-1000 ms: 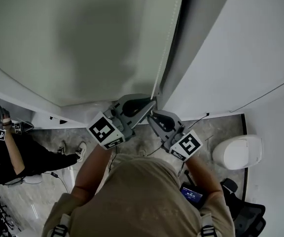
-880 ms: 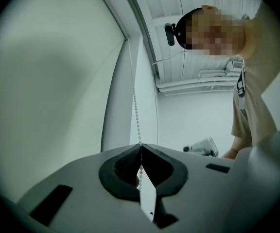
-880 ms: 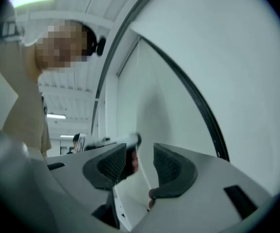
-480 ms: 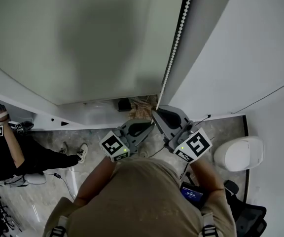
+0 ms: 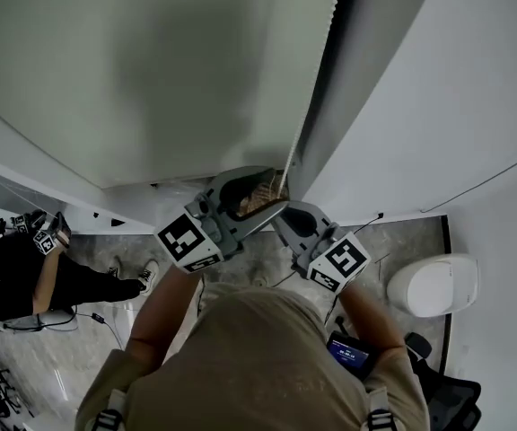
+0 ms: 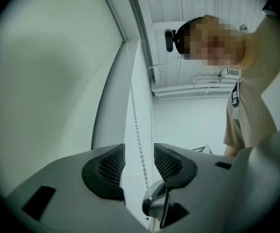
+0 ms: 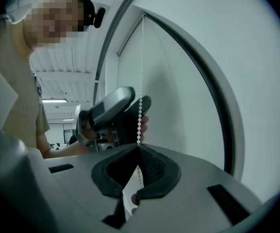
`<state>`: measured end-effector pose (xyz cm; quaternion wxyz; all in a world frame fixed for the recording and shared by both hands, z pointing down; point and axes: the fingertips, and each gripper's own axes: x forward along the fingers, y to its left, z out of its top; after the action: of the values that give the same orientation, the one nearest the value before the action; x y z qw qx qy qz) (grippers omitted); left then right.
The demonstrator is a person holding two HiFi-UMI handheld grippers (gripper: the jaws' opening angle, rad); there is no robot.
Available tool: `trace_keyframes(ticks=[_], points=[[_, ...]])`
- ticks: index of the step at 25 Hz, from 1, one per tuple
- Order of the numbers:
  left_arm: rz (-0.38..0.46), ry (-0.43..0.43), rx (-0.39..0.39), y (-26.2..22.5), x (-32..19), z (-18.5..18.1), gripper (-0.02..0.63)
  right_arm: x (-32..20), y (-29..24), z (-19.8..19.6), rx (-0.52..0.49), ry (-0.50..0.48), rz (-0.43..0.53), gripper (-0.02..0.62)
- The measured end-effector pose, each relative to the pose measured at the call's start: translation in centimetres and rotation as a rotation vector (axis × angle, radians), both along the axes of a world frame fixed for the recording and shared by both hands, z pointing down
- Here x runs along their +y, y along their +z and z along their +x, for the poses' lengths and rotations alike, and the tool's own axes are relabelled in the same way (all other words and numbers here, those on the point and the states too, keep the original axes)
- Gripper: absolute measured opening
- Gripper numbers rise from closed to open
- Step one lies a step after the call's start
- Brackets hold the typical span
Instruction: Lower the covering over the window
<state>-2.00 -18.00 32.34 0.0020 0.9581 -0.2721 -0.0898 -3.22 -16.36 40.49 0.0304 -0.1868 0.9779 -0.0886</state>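
A pale roller blind covers the window, and its white bead chain hangs along the right edge. My left gripper is the higher one. Its jaws have just been opening and stand open, with the chain running free between the pads. Just below, my right gripper is shut on the chain. In the right gripper view the beads run down into the closed jaw tips, with the left gripper behind them.
A white wall stands right of the window frame. On the floor at the right sits a white rounded object, with a dark chair nearer me. Another person sits at the lower left, holding marked grippers.
Half a second ago the left gripper was lower on the chain with its jaws together. It has since come back up and its jaws have parted. The right gripper has hardly moved.
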Motion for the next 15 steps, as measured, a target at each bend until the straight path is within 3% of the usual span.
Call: trace_keyframes(ticks=[1,2,5,7,8,10,13,15], points=[[-0.003,-0.016,-0.032,0.0,-0.5,0.5,0.177,0.2,0.0,-0.4,-0.004,-0.012,0.001,0.011],[-0.009,-0.027,-0.048,0.1,-1.0,0.8,0.036,0.3,0.0,-0.6,-0.001,-0.016,0.008,0.010],[0.003,-0.071,-0.059,0.5,-1.4,0.1,0.025,0.2,-0.6,-0.1,0.012,-0.005,0.083,0.012],[0.010,-0.115,-0.122,2.1,-1.1,-0.9,0.025,0.1,-2.2,1.8,-0.071,0.031,0.096,0.186],[-0.013,-0.114,-0.143,3.5,-0.8,-1.1,0.024,-0.1,-3.4,2.9,-0.128,0.059,0.093,0.202],[-0.085,-0.075,-0.154,6.8,0.0,-0.9,0.025,-0.5,-5.3,4.0,-0.183,0.094,0.101,0.202],[-0.141,-0.034,-0.134,10.1,1.7,-0.1,0.025,-0.2,-6.4,2.3,-0.140,0.067,0.133,0.197],[-0.144,-0.016,-0.108,10.1,2.6,0.4,0.025,-0.1,-6.4,1.0,-0.099,0.072,0.162,0.136]])
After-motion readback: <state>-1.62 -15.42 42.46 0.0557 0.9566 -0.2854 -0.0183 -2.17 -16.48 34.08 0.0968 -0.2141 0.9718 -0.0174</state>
